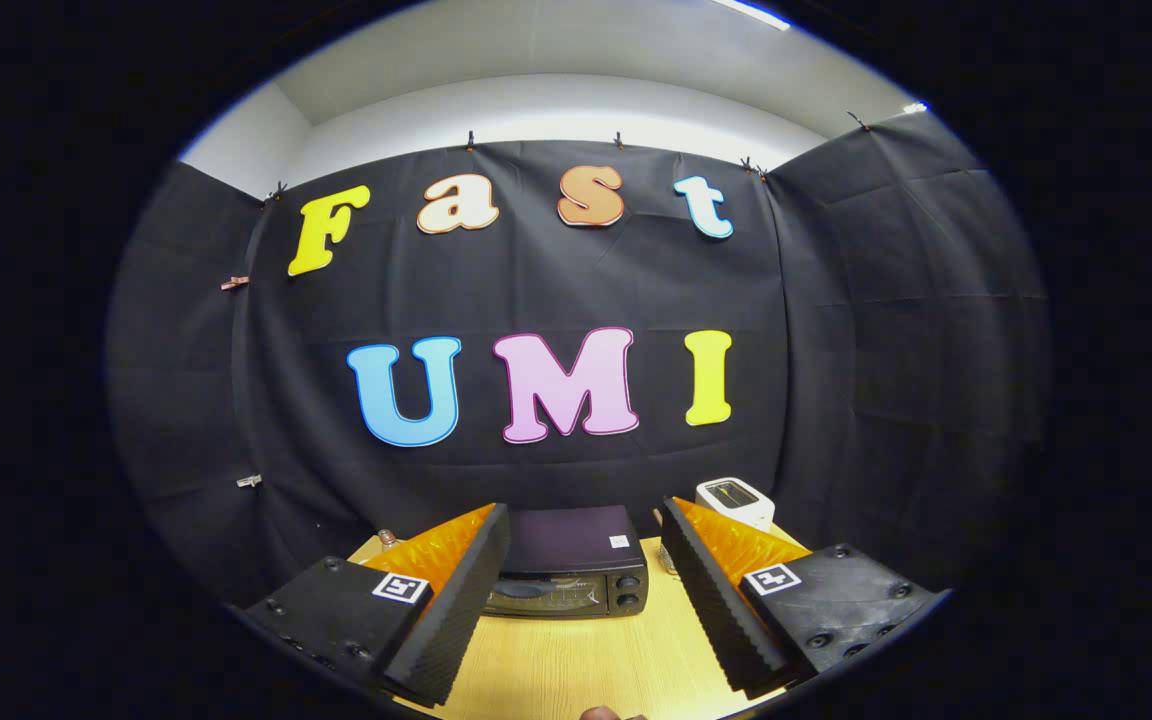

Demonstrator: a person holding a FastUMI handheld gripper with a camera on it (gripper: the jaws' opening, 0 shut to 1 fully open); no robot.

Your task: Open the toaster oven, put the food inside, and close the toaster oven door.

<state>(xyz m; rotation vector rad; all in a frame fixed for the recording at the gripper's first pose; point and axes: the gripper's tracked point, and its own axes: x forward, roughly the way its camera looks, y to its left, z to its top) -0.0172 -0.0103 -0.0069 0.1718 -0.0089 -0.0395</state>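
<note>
A black toaster oven (570,566) stands on the wooden table (576,660), beyond my fingers and framed between them. Its glass door faces me and looks closed, with two round knobs at the door's right. My gripper (586,590) is open, well above the table and short of the oven, with nothing between its fingers. A small brownish thing (608,713) peeks in just below the fingers at the table's near edge; I cannot tell what it is.
A white pop-up toaster (735,502) sits at the back right of the table, behind the right finger. A small object (388,537) shows at the back left corner by the left finger. Black cloth walls close in the booth.
</note>
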